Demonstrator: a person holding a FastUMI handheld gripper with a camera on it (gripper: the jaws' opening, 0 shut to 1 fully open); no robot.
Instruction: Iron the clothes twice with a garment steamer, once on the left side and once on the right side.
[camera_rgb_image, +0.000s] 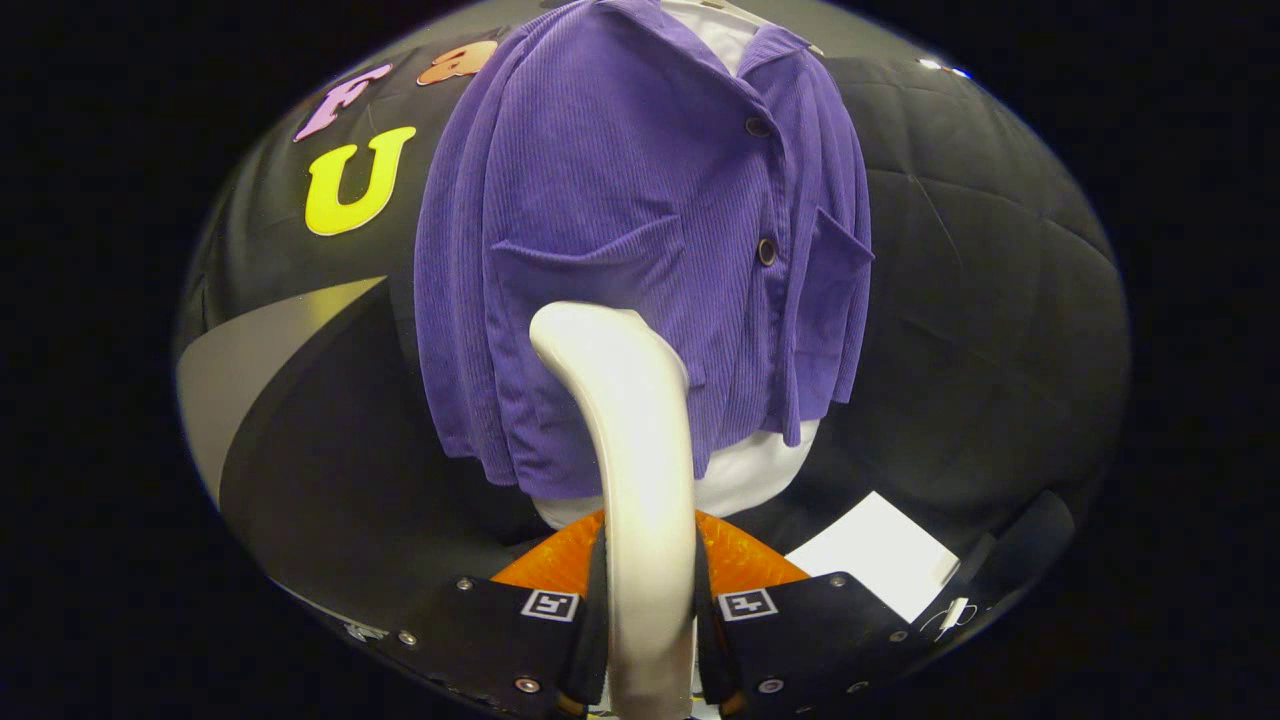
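A purple corduroy shirt (640, 230) with buttons and two chest pockets hangs on a white mannequin torso (745, 475) just ahead of the fingers. My gripper (650, 620) is shut on the cream-white garment steamer (635, 440), whose handle runs up between the two fingers. The steamer's curved head rests against the shirt's lower front, under the pocket on the left of the button row. Whether steam is coming out cannot be told.
An orange base (740, 560) sits under the mannequin, behind the fingers. A white sheet (875, 565) lies on the dark surface to the right of it. Black quilted cloth (990, 300) hangs behind and to both sides of the shirt.
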